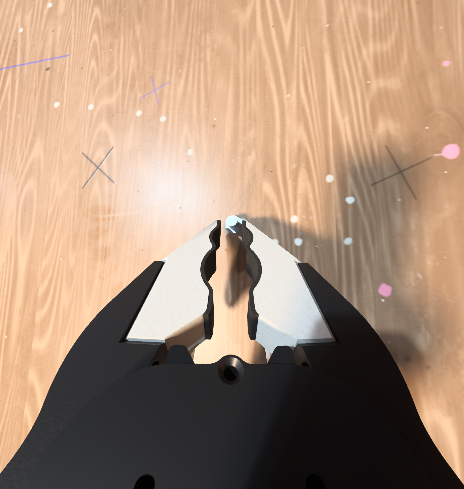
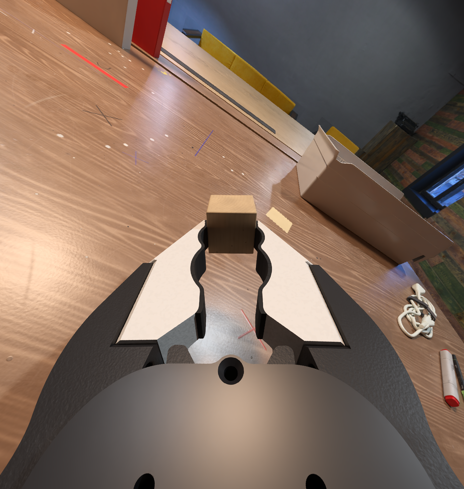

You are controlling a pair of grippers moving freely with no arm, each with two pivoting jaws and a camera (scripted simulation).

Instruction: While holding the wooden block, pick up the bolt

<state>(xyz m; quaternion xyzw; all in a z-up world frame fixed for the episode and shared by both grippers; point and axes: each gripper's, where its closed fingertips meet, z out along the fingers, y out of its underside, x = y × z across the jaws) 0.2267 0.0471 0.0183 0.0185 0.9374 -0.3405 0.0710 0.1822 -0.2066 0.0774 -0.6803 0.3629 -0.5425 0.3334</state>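
In the left wrist view my left gripper (image 1: 231, 222) is nearly closed on a small pale silver bolt (image 1: 231, 222), pinched at the very fingertips. The bolt's head points forward and its shaft lies against the right finger. A dark shadow on the table between the fingers suggests the bolt is off the surface. In the right wrist view my right gripper (image 2: 231, 232) is shut on a light wooden block (image 2: 231, 225), a cube held at the fingertips above the wooden table (image 2: 93, 211). Neither gripper shows in the other's view.
An open cardboard box (image 2: 358, 201) stands at the right. Near it lie a yellowish paper scrap (image 2: 279, 219), a coiled white cable (image 2: 417, 316) and two markers (image 2: 454, 381) by the table's right edge. A red and tan panel (image 2: 149, 23) stands at the far edge. Pen crosses and paint dots mark the tabletop (image 1: 172, 132).
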